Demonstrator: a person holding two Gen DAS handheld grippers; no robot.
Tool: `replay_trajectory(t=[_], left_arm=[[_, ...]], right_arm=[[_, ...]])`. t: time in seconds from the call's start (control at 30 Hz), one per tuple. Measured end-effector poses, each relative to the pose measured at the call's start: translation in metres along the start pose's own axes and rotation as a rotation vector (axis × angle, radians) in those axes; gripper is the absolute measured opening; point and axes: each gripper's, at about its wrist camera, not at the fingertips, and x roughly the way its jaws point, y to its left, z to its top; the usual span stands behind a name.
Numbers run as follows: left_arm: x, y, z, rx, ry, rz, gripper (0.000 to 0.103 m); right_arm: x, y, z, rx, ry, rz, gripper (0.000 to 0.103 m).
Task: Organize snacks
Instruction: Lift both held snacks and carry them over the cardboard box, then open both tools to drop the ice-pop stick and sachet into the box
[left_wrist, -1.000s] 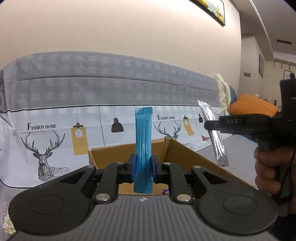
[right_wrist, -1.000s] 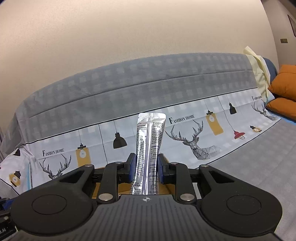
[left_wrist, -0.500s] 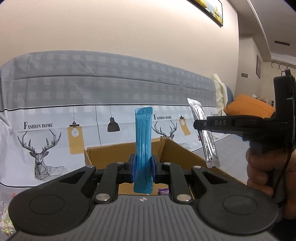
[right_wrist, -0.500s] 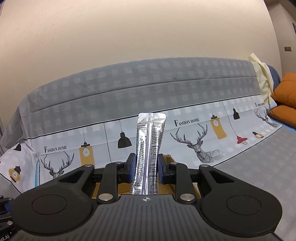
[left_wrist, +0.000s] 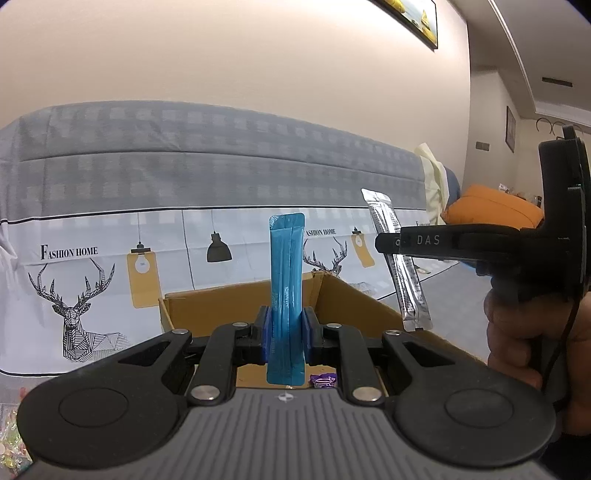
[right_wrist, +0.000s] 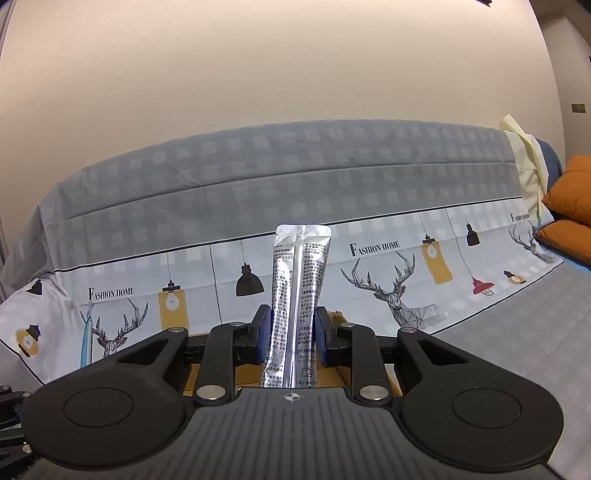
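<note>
My left gripper (left_wrist: 286, 330) is shut on a blue stick packet (left_wrist: 286, 280) that stands upright over an open cardboard box (left_wrist: 236, 302). My right gripper (right_wrist: 291, 332) is shut on a silver stick packet (right_wrist: 297, 295), also upright. In the left wrist view that silver packet (left_wrist: 400, 266) hangs from the right gripper (left_wrist: 388, 245) at the right, above the box's right wall, with a hand (left_wrist: 532, 332) on the handle. A purple wrapped snack (left_wrist: 323, 380) lies inside the box. The blue packet (right_wrist: 85, 343) shows edge-on at the left of the right wrist view.
A sofa under a grey and white cover (left_wrist: 184, 184) printed with deer and lamps fills the background. Orange cushions (right_wrist: 572, 206) lie at the right. A bag of colourful sweets (left_wrist: 11, 439) sits at the lower left. A grey surface (right_wrist: 517, 339) spreads to the right.
The right gripper with the silver packet has drifted left, closer over the box, and rolled slightly. The left gripper and blue packet have stayed put.
</note>
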Motion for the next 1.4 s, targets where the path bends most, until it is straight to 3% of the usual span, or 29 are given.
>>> replay_trajectory(t=[0.8, 0.83, 0.9, 0.97, 1.0, 1.2, 1.33, 1.4], left_arm=[[0.002, -0.004, -0.001, -0.005, 0.003, -0.028, 0.019], [0.003, -0.004, -0.001, -0.009, 0.012, -0.037, 0.021], [0.005, -0.004, -0.001, -0.015, 0.038, -0.051, 0.038], [0.005, -0.004, -0.001, -0.012, 0.031, -0.025, 0.044], [0.005, -0.002, 0.0, -0.021, 0.03, -0.022, 0.044], [0.005, 0.024, 0.005, -0.104, 0.049, 0.087, 0.044], [0.003, 0.051, 0.005, -0.146, 0.081, 0.2, 0.032], [0.003, 0.068, 0.004, -0.16, 0.117, 0.262, 0.032]], right_arm=[[-0.001, 0.0, 0.002, -0.017, -0.009, 0.005, 0.027], [-0.001, 0.001, 0.002, -0.017, -0.007, 0.007, 0.028], [0.002, 0.002, 0.001, -0.023, 0.011, 0.007, 0.039], [0.002, 0.004, 0.002, -0.04, 0.004, -0.014, 0.059], [0.001, 0.004, 0.002, -0.041, -0.007, -0.02, 0.063], [0.001, 0.006, 0.001, -0.041, 0.0, -0.014, 0.063], [0.003, 0.012, 0.0, -0.042, 0.004, -0.003, 0.063], [0.004, 0.015, 0.0, -0.046, 0.007, 0.008, 0.063]])
